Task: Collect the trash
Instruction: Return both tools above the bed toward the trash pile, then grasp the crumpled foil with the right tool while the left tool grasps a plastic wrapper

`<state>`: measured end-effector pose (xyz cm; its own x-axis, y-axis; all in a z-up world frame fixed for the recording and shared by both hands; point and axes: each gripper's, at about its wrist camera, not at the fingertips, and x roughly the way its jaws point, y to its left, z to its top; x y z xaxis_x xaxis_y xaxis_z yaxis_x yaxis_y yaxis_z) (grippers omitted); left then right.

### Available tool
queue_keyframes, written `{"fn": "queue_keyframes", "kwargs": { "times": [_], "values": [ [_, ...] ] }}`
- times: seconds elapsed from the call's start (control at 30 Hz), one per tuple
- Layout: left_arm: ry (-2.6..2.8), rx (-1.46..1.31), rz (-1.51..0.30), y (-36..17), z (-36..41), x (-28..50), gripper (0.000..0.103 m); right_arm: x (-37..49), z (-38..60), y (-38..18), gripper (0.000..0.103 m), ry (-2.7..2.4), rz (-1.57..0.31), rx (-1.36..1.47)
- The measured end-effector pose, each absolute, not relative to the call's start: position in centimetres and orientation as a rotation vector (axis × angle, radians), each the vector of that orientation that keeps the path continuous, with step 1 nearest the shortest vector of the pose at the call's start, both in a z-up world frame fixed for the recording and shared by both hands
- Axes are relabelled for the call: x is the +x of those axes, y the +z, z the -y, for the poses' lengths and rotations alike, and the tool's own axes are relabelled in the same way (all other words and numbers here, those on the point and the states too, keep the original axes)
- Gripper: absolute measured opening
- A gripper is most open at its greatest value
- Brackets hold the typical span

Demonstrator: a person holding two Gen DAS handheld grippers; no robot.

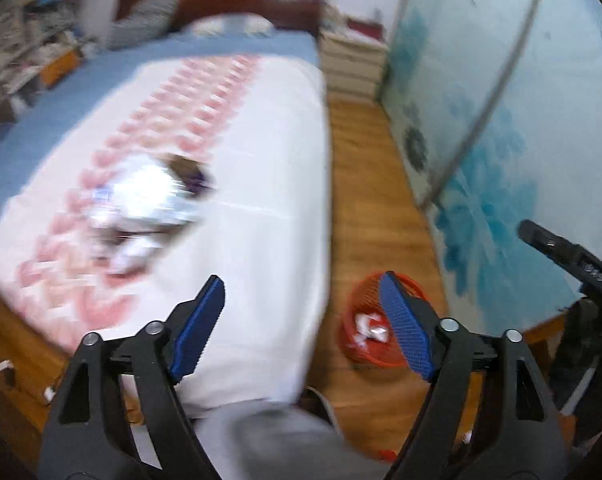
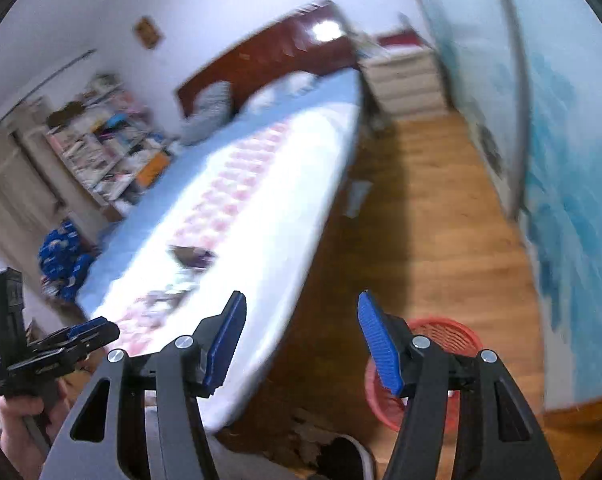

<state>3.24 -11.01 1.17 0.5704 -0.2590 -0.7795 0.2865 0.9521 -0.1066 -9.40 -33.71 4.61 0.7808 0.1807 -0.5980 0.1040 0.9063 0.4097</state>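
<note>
While both claws hang empty above bed, left claw [image 1: 301, 320] wide open, right claw [image 2: 301, 344] half open, trash pile [image 1: 141, 208] sits mid-bed [image 1: 269, 168]; red basket [image 1: 365, 320] on floor alongside. Risk: blurred, hasty reach scatters loose wrappers, misses basket.

Open floor [image 1: 365, 200] between bed [image 1: 261, 220], wardrobe [image 1: 481, 100]

Black hand-held gripper [image 1: 301, 320] frames, ribbed blue pads, silver screws.
</note>
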Motion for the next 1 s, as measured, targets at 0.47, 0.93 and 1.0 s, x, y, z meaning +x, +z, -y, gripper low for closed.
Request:
{"fn": "queue_keyframes", "kwargs": {
  "times": [0.47, 0.93, 1.0],
  "values": [
    [-0.119, -0.122, -0.882, -0.1, -4.8, 0.1, 0.081, -6.4, 14.3, 3.2, 0.059, 0.273, -0.822, 0.239],
    [-0.091, -0.203, -0.9, -2.3, -9.2, -0.9, 0.081, 6.2, 4.0, 0.7, 0.07, 0.349, -0.789, -0.206],
    [-0.086, -0.207, -0.904, -2.6, -9.5, -0.9, 0.081, 9.5, 2.0, -0.2, 0.07, 0.359, -0.777, -0.286]
  ]
}}
